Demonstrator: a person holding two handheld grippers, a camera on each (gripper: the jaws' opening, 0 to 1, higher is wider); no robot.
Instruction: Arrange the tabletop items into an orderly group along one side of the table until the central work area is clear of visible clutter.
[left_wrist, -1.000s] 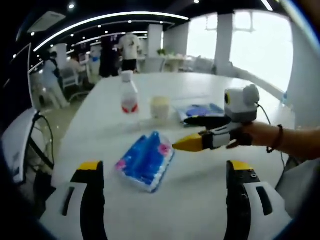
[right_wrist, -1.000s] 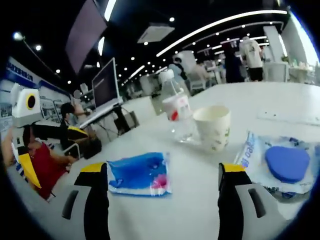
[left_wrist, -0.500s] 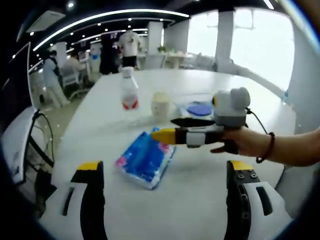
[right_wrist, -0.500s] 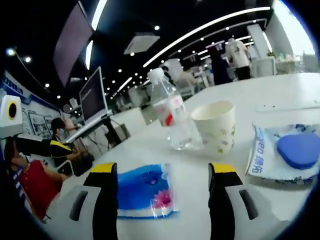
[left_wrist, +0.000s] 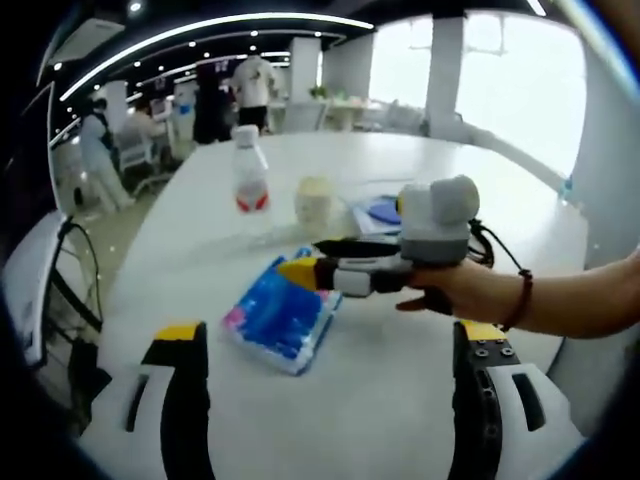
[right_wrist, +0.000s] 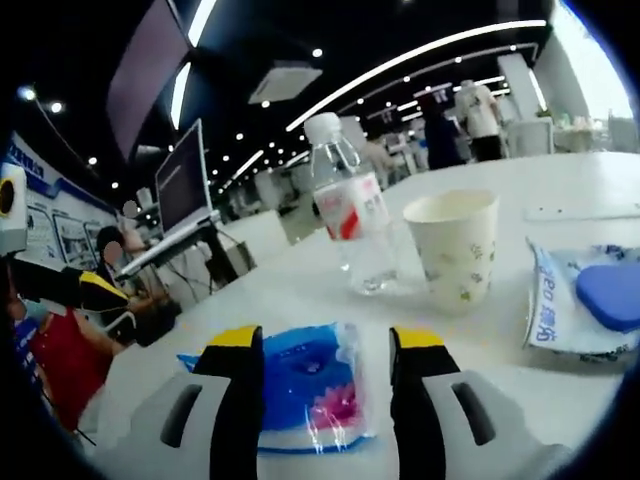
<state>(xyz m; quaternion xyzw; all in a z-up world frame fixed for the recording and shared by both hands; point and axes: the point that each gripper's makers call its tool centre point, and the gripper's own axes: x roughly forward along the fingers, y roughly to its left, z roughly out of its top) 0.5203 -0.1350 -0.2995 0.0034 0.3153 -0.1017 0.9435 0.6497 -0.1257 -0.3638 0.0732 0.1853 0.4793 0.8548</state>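
A blue and pink plastic packet (left_wrist: 275, 315) lies flat on the white table (left_wrist: 380, 420). My right gripper (left_wrist: 305, 262) reaches in from the right, its tips at the packet's far end. In the right gripper view the packet (right_wrist: 310, 385) lies between and under the jaws of the right gripper (right_wrist: 325, 345), which stand open but narrowed and not pressed on it. My left gripper (left_wrist: 330, 335) hangs open over the near table, short of the packet, holding nothing. It also shows at the left edge as the left gripper (right_wrist: 95, 290).
A clear water bottle (left_wrist: 245, 170) (right_wrist: 350, 225), a paper cup (left_wrist: 313, 198) (right_wrist: 455, 245) and a clear pouch with a blue pad (left_wrist: 380, 210) (right_wrist: 600, 300) stand farther back. People and desks (left_wrist: 235, 95) lie beyond the table's far end.
My right gripper has moved left across the table onto the packet, and its jaws have drawn closer together. The left gripper has stayed nearly still.
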